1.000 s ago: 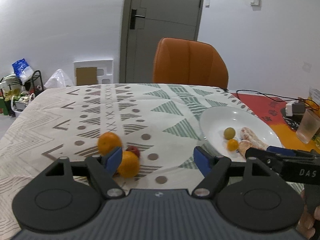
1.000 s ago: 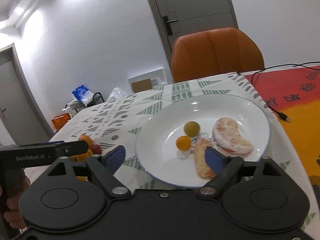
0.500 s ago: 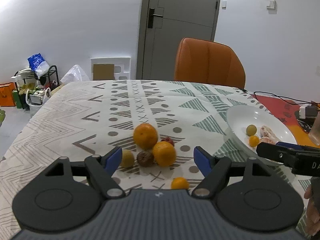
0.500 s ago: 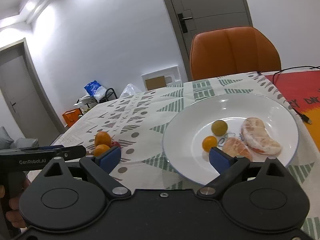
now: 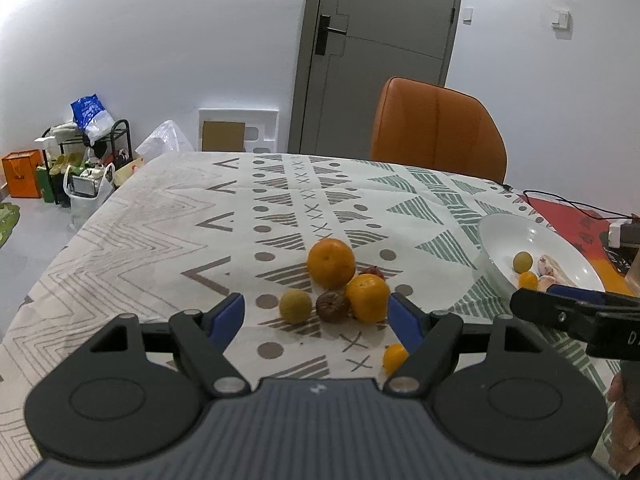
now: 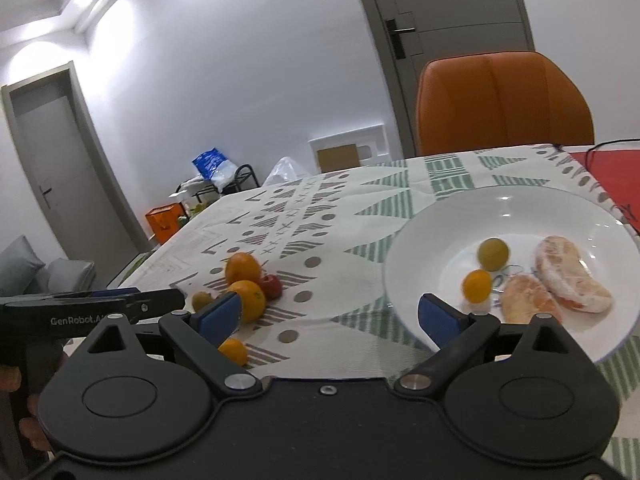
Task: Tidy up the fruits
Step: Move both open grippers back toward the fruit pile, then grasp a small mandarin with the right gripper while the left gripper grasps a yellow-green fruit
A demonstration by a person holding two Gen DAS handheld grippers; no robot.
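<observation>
Progress check, landmark = the shallow white ceramic plate. Roughly half done by my read. Already in the plate: one small round yellow-green fruit, one small round orange kumquat-like fruit just beside it, and two peeled pale-pink citrus segments on the plate's far-right half. Outstanding, all on the patterned white tablecloth to the left of the plate and well apart from it: a large round orange, a second, slightly smaller orange touching it on the near side, a small red fruit tucked between those two on the plate side, a wrinkled brown round fruit, a yellow-green round fruit farthest from the plate, and a lone small orange kumquat nearest the camera, partly hidden by a finger. That is six loose versus four plated. Left gripper: jaws wide apart, nothing gripped, pads clear of all fruit, lined up on the loose cluster. Right gripper: jaws also spread wide, empty, hovering at the plate's near-left rim with tablecloth showing between the pads. Likely next step is the left one taking something from the cluster; the two touching oranges may roll when one is disturbed.
</observation>
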